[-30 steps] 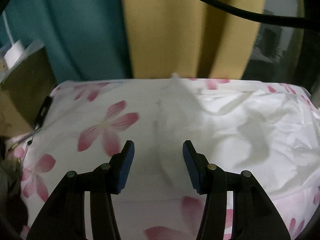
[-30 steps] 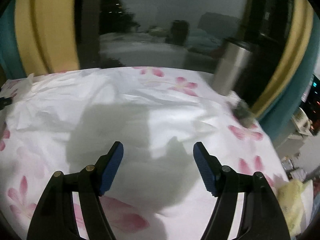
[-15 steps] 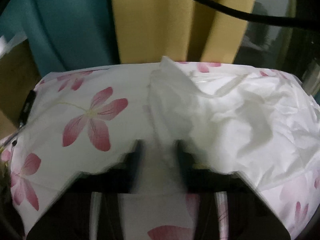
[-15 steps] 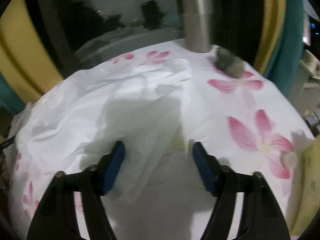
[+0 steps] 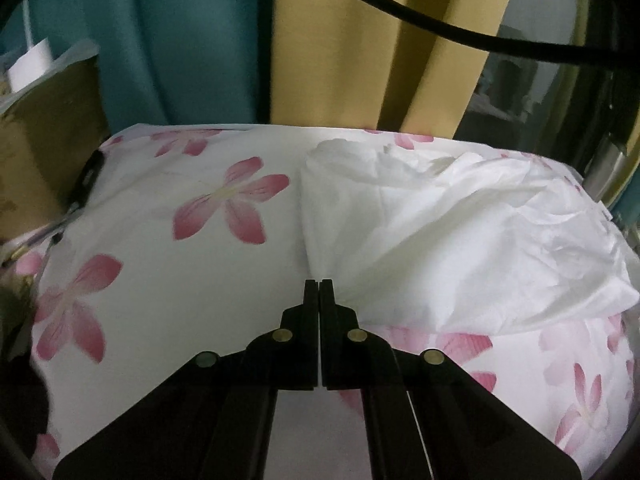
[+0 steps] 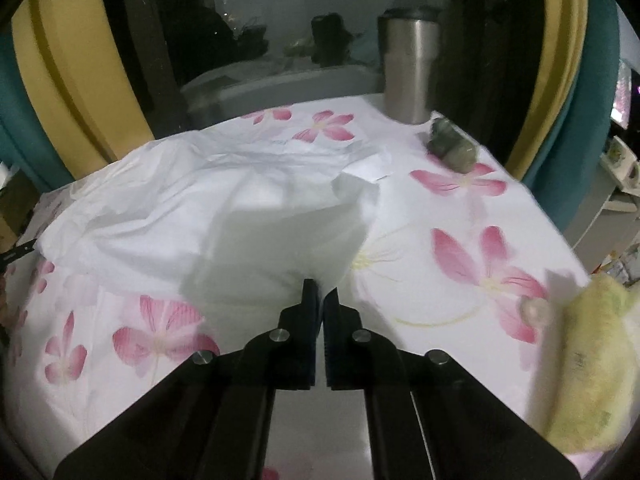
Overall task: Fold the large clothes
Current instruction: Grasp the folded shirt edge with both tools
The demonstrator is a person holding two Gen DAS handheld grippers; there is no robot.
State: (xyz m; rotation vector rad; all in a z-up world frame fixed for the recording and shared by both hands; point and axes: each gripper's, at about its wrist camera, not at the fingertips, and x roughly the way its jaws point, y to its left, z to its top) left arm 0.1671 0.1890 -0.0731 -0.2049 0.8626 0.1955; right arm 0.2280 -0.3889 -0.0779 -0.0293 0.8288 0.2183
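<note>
A crumpled white garment (image 5: pixel 440 240) lies on the table's white cloth with pink flowers (image 5: pixel 160 248). In the left wrist view my left gripper (image 5: pixel 319 282) is shut, and the garment's near left corner runs into its tips. The fabric rises in a taut ridge from there. In the right wrist view the same garment (image 6: pixel 224 208) spreads to the left and centre. My right gripper (image 6: pixel 320 285) is shut on its near right corner. A shadow covers the fabric just ahead of the fingers.
A steel tumbler (image 6: pixel 412 72) and a small grey-green object (image 6: pixel 452 150) stand at the table's far right. A yellow-green cloth (image 6: pixel 588 368) lies at the near right edge. A cardboard box (image 5: pixel 44 128) stands left of the table. Teal and yellow curtains hang behind.
Both grippers stood open over the garment and have shut on its near corners. The left moved to the garment's left edge, the right to its right edge, and the fabric has gathered between them.
</note>
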